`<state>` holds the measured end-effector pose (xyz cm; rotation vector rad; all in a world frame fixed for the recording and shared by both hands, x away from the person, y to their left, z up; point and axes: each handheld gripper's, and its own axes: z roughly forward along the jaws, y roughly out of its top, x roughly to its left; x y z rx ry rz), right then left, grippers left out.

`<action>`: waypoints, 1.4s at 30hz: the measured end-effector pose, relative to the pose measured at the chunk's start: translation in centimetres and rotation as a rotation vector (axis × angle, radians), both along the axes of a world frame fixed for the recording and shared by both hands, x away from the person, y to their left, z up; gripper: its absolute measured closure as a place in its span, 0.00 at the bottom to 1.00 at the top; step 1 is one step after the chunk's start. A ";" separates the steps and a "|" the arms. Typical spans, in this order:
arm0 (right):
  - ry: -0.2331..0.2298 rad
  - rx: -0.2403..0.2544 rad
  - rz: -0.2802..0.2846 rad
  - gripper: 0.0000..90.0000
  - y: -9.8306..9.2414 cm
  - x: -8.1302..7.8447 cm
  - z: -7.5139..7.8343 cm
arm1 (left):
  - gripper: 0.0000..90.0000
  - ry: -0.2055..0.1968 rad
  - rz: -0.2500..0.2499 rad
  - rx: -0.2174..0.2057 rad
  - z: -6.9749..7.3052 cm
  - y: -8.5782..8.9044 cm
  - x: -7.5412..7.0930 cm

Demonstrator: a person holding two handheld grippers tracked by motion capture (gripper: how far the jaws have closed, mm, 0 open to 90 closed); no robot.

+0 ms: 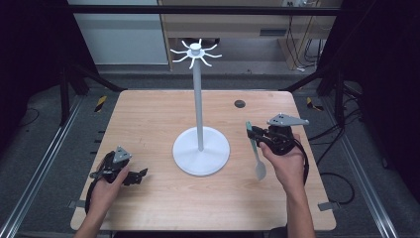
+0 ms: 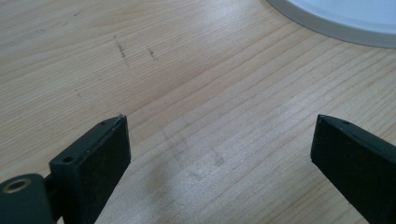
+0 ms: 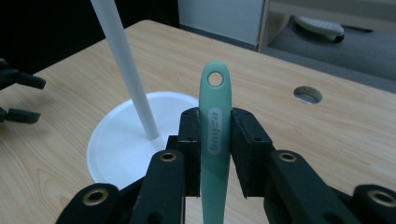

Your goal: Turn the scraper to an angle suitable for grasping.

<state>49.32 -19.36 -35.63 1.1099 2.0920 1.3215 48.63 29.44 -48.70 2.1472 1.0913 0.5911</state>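
A white stand [image 1: 198, 99] rises from a round base [image 1: 201, 151] at the table's middle, with a ring of hooks [image 1: 196, 51] at its top. My right gripper [image 1: 253, 133] is to the right of the base, lifted off the table and shut on the green handle of a spoon [image 1: 257, 157], whose pale bowl hangs down toward the person. In the right gripper view the jaws [image 3: 215, 126] clamp the handle [image 3: 215, 93], whose hanging hole points up. My left gripper [image 1: 141, 176] rests at the front left; its jaws [image 2: 219, 140] are open over bare wood.
The wooden table [image 1: 148, 119] has a small round hole [image 1: 239, 103] at the back right. The stand's pole [image 3: 123, 65] and base [image 3: 116, 144] lie left of the spoon in the right gripper view. Dark frame rails flank the table.
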 end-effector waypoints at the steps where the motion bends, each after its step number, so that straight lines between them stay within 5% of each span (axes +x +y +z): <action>1: 0.000 0.000 0.000 0.83 0.0 0.0 0.0 | 0.05 0.002 -0.004 0.005 0.0 0.0 0.0; 5: -0.038 0.043 0.004 0.83 0.0 -0.5 0.9 | 0.05 -0.004 -0.002 -0.001 0.1 -0.1 -0.1; 15: -0.078 0.065 0.014 0.83 0.6 -0.9 1.6 | 0.05 -0.001 -0.003 -0.013 0.1 0.0 0.2; 26: -0.114 0.070 0.030 0.83 2.0 -1.2 2.7 | 0.05 -0.002 0.003 -0.013 0.0 0.2 0.0; 42: -0.185 0.069 0.058 0.83 4.0 -0.8 6.5 | 0.05 -0.003 0.013 0.007 0.0 0.3 0.0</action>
